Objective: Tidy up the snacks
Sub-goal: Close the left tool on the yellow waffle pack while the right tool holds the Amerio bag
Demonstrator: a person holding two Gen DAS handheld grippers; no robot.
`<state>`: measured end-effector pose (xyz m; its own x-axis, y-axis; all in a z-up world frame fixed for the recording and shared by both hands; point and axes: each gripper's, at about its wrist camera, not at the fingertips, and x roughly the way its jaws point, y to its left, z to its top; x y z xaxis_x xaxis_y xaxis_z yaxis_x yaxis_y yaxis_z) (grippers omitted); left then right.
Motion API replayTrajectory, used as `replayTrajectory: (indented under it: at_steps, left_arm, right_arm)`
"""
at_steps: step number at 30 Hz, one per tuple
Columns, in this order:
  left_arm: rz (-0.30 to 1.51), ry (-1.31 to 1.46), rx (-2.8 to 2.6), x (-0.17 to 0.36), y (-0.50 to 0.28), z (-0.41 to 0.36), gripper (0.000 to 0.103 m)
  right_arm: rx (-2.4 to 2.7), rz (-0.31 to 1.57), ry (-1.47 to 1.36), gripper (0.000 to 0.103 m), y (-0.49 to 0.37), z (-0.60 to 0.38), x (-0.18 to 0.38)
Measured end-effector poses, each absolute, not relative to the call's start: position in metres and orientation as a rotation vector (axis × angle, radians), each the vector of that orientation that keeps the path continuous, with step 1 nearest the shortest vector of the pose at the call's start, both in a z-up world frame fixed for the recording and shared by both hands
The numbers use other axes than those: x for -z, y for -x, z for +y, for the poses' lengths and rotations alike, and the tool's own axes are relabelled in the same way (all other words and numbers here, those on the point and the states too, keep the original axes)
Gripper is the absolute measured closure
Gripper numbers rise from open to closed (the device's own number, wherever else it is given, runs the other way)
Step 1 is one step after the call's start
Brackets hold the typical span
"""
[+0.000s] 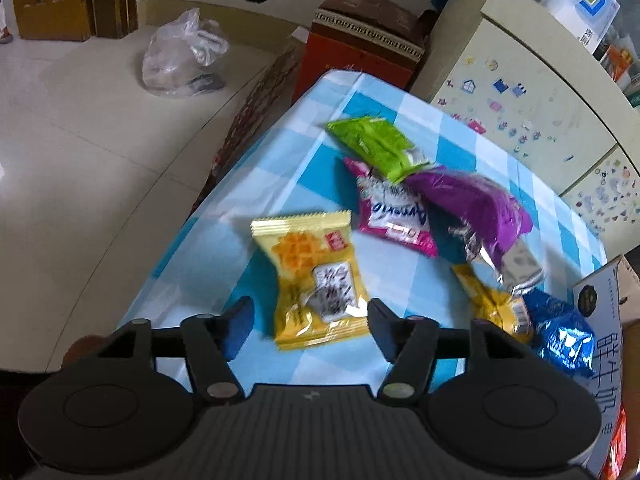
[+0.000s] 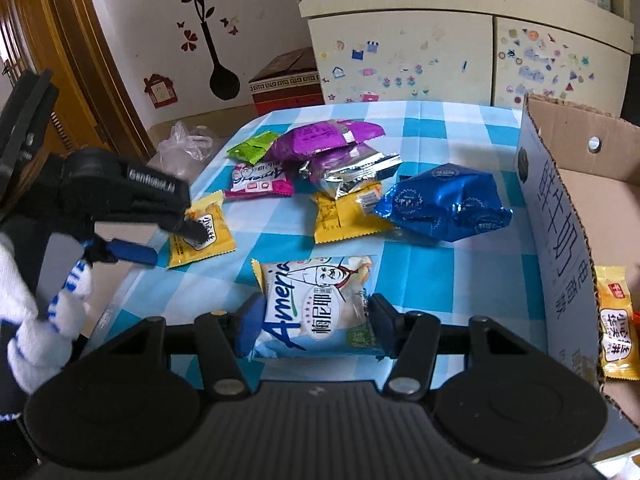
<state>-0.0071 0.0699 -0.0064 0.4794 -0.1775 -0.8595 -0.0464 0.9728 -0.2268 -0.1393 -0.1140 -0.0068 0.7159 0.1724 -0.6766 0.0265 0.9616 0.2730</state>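
One snack so far shows inside the cardboard box (image 2: 560, 216) at the right edge of the tabletop (image 2: 432, 264): a small yellow packet (image 2: 616, 320) lying on its floor. Everything else is still out on the blue-and-white checked cloth, so by my reading the sorting has barely begun.

The right gripper (image 2: 314, 320) has its jaws pressed on both sides of a pale "Ameria" packet (image 2: 320, 304) near the front edge, apparently the next piece bound for the box. The left gripper (image 1: 308, 320) stands with jaws apart around a yellow waffle-print packet (image 1: 316, 280) near the left edge; the pads are clear of it on both sides, so it is not yet gripped. The right wrist view shows a white gloved hand (image 2: 44, 312) holding that gripper.

Further toward the back, a loose heap waits:
- green packet (image 1: 376, 146)
- pink packet (image 1: 390, 216)
- purple packet (image 1: 476, 204)
- a second yellow packet (image 2: 348, 212) under a silver-lined wrapper
- blue foil packet (image 2: 444, 204), nearest the box wall

At least seven remain to move.
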Motion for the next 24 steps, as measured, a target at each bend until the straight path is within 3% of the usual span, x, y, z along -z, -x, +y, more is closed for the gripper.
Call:
replayTrajectory:
  at_steps: [3,14,17,19,24]
  left_arm:
    - [1.075,0.217,0.079,0.008,-0.002,0.062,0.018]
    - [1.118,0.101,0.016,0.025,-0.024,0.045,0.012]
    - [1.086,0.070,0.004,0.024,-0.019,0.044,0.024]
    - [1.071,0.077,0.010,0.021,-0.018,0.047,0.041]
    - [1.074,0.176,0.021,0.013,-0.011,0.059,0.046]
  right_arm:
    - [-0.084,0.773,-0.276,0.046,0.138,-0.113,0.008]
    - [-0.078,0.792,-0.295,0.046,0.131,-0.116,0.016]
    - [-0.077,0.796,-0.299,0.046,0.129,-0.116,0.018]
    - [-0.075,0.798,-0.301,0.046,0.129,-0.115,0.019]
    - [-0.078,0.785,-0.314,0.046,0.131,-0.116,0.016]
